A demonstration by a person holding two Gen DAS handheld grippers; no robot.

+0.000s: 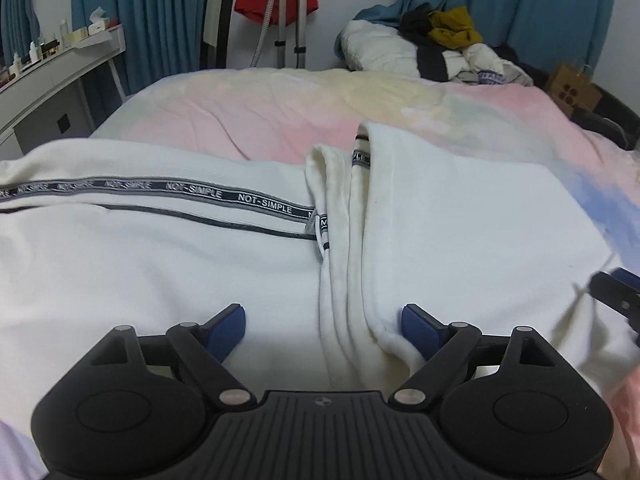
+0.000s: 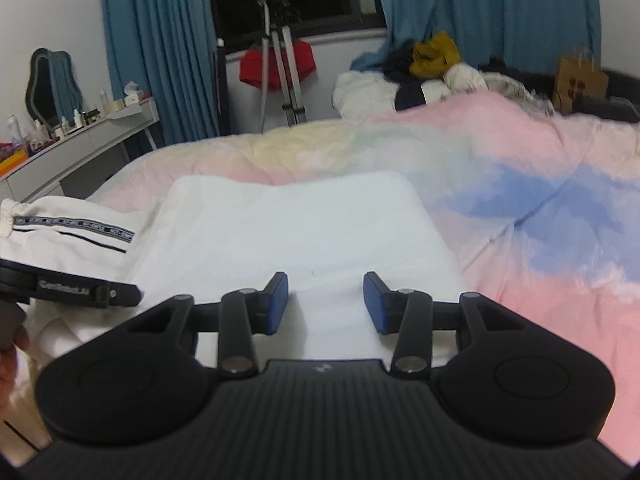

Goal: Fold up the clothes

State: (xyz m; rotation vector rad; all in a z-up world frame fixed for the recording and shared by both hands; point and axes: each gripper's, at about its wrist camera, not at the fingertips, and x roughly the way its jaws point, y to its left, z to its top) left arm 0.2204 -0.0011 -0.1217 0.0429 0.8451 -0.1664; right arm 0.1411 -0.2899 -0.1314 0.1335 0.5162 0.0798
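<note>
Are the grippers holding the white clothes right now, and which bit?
Nothing is held. The left gripper is open, its pads either side of a raised fold in the white garment. The right gripper is open too, over the folded part.

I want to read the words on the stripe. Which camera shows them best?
The left wrist camera: the stripe runs across the white garment, reading NOT-SIMPLE. In the right wrist camera it sits small at the left edge, letters unreadable.
</note>
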